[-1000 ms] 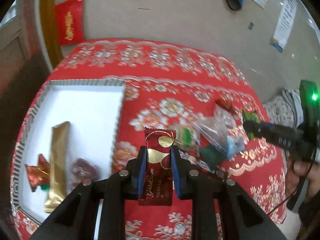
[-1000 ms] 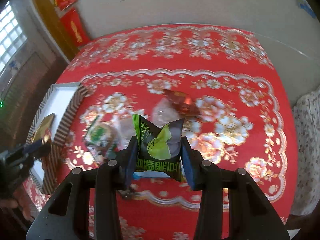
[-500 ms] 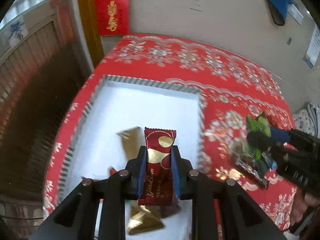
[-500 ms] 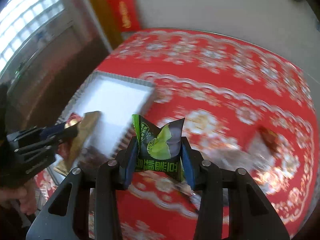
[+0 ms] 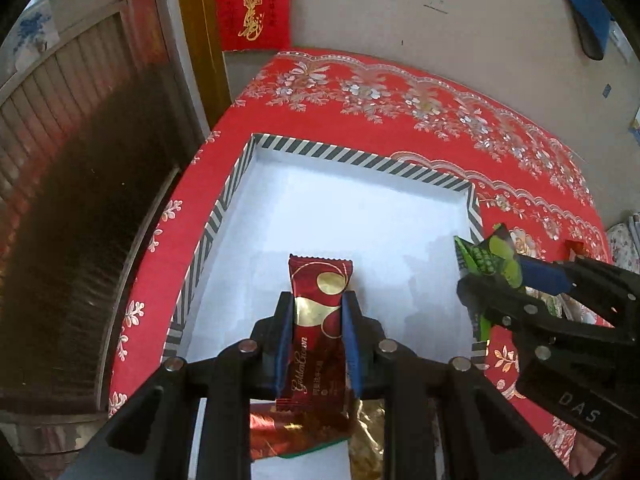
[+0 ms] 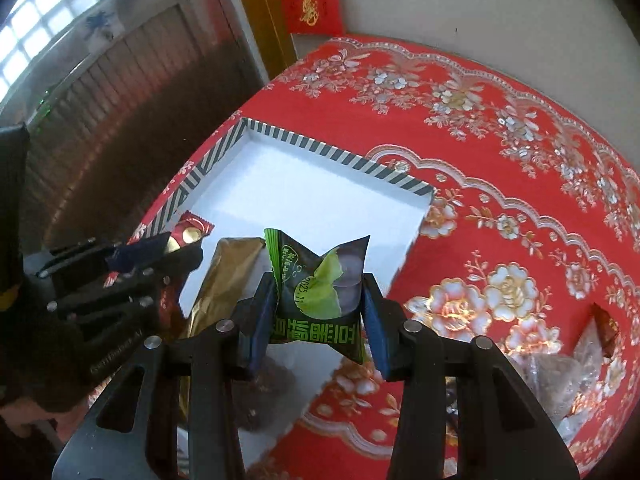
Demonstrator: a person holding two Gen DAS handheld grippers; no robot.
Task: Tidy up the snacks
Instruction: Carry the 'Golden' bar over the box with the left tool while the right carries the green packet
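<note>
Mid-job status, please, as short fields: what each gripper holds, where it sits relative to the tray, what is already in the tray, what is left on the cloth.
left gripper: shut on dark red, gold-printed bar wrapper, above the tray
right gripper: shut on green-and-black snack packet, over the tray's right edge
tray: white box with black-striped rim, far half bare
already in tray: gold foil pouch, shiny red wrapped candy
left on red floral tablecloth: clear-wrapped snacks

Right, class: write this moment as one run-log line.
left gripper: shut on red snack bar | right gripper: shut on green snack packet | both over striped tray
</note>
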